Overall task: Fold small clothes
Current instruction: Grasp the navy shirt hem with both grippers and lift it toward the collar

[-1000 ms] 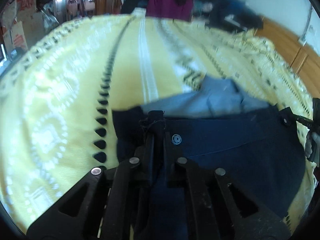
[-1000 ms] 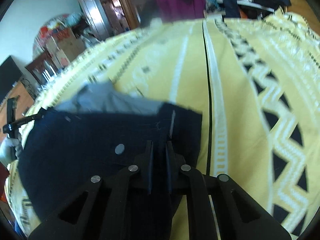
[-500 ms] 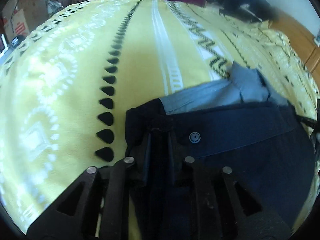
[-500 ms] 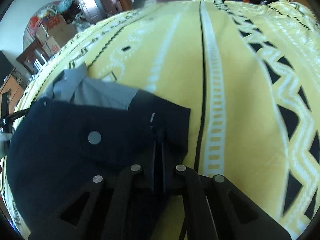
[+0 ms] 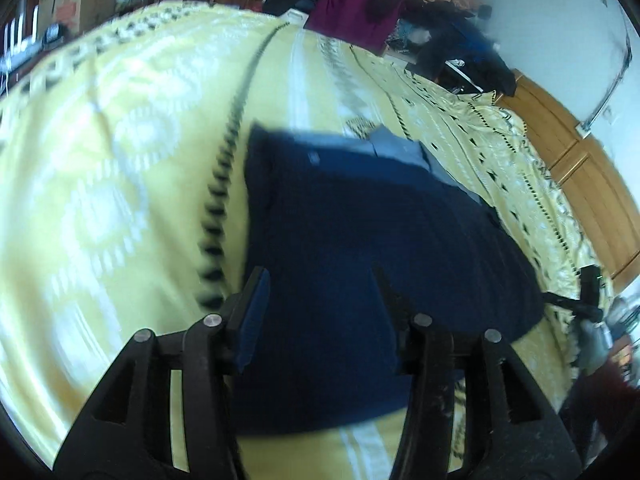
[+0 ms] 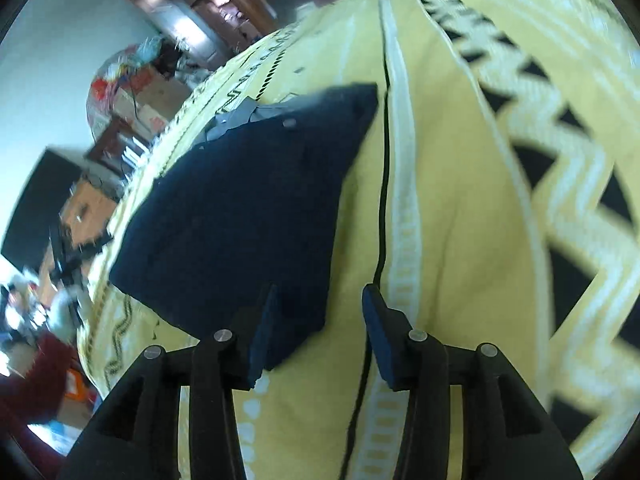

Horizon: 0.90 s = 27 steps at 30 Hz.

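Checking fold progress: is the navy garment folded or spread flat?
Folded: the navy garment lies doubled over, its grey lining peeking past the far edge.

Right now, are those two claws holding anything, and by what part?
Nothing. Both the left gripper and right gripper have just been opening, jaws apart; the navy garment lies loose on the bedspread.

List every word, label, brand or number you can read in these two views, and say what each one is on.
No text can be read in either view.
Small pale label on the folded navy blue garment: too blurred to read.
Red print on the brown cardboard boxes beyond the yellow patterned bedspread: blurred, unreadable.
Boxes in the right wrist view: blurred too.
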### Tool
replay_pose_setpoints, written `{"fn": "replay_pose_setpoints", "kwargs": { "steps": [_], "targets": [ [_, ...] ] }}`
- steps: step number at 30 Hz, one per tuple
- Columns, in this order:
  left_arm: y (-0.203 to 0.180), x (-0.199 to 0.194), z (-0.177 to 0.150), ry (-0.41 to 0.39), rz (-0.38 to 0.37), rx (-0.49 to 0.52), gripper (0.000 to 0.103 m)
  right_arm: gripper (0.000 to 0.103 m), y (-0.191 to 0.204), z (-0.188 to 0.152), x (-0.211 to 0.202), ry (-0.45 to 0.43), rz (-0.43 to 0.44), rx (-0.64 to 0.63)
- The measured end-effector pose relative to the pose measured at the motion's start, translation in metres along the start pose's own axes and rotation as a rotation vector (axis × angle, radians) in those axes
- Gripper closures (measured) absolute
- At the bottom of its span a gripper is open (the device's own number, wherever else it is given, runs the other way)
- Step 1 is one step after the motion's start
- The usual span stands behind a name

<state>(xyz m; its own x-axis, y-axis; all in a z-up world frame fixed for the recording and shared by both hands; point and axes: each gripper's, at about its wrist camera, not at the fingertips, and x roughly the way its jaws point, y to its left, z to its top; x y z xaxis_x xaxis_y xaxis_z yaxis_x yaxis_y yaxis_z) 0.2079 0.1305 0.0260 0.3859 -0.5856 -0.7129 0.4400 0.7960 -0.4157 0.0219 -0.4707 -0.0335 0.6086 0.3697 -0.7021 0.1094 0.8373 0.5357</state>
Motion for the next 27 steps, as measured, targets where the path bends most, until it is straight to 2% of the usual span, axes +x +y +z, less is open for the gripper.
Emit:
{"fn": "replay_pose_setpoints", "kwargs": {
  "steps": [4,7,9,10,13,15,16,18,19,20,21,22,24,27],
  "targets": [
    [-0.004,0.002,-0.016,0.020,-0.016,-0.050,0.054,0.053,0.004,-0.001,0.007,-0.035,0.118,0.003],
    [-0.013,0.001,-0.021,0.035,-0.013,-0.047,0.054,0.053,0.007,-0.001,0.012,-0.007,0.168,-0.008],
    [-0.019,0.003,-0.023,0.045,-0.020,-0.039,0.054,0.053,-0.004,-0.004,0.015,0.019,0.237,0.029],
    [-0.021,0.003,-0.024,0.048,-0.024,-0.038,0.054,0.053,-0.009,-0.003,0.017,0.029,0.245,0.039],
    [-0.027,0.007,-0.022,0.058,-0.049,-0.036,0.053,0.063,-0.019,-0.007,0.022,0.060,0.280,0.071],
    [-0.029,0.006,-0.026,0.066,-0.036,-0.032,0.053,0.085,-0.016,-0.010,0.016,0.083,0.331,0.092],
    [-0.027,0.005,-0.026,0.067,-0.032,-0.035,0.053,0.087,-0.015,-0.015,0.012,0.087,0.341,0.094],
    [-0.022,0.001,-0.029,0.063,-0.021,-0.045,0.052,0.103,-0.016,-0.029,0.015,0.137,0.236,0.062],
    [-0.019,0.000,-0.032,0.062,-0.016,-0.055,0.052,0.103,-0.019,-0.037,0.017,0.156,0.186,0.057],
    [-0.018,-0.002,-0.035,0.061,-0.012,-0.064,0.052,0.103,-0.020,-0.040,0.015,0.141,0.181,0.064],
    [-0.017,-0.006,-0.039,0.060,-0.009,-0.074,0.052,0.100,-0.017,-0.039,0.010,0.129,0.160,0.055],
    [-0.018,-0.010,-0.042,0.059,-0.007,-0.080,0.052,0.091,-0.010,-0.037,0.002,0.107,0.143,0.029],
    [-0.021,-0.023,-0.049,0.048,-0.017,-0.094,0.052,0.089,0.006,-0.031,-0.022,0.047,0.137,-0.013],
    [-0.027,-0.035,-0.060,0.022,-0.078,-0.135,0.043,0.086,0.025,-0.018,-0.043,-0.049,0.145,-0.035]
  ]
}}
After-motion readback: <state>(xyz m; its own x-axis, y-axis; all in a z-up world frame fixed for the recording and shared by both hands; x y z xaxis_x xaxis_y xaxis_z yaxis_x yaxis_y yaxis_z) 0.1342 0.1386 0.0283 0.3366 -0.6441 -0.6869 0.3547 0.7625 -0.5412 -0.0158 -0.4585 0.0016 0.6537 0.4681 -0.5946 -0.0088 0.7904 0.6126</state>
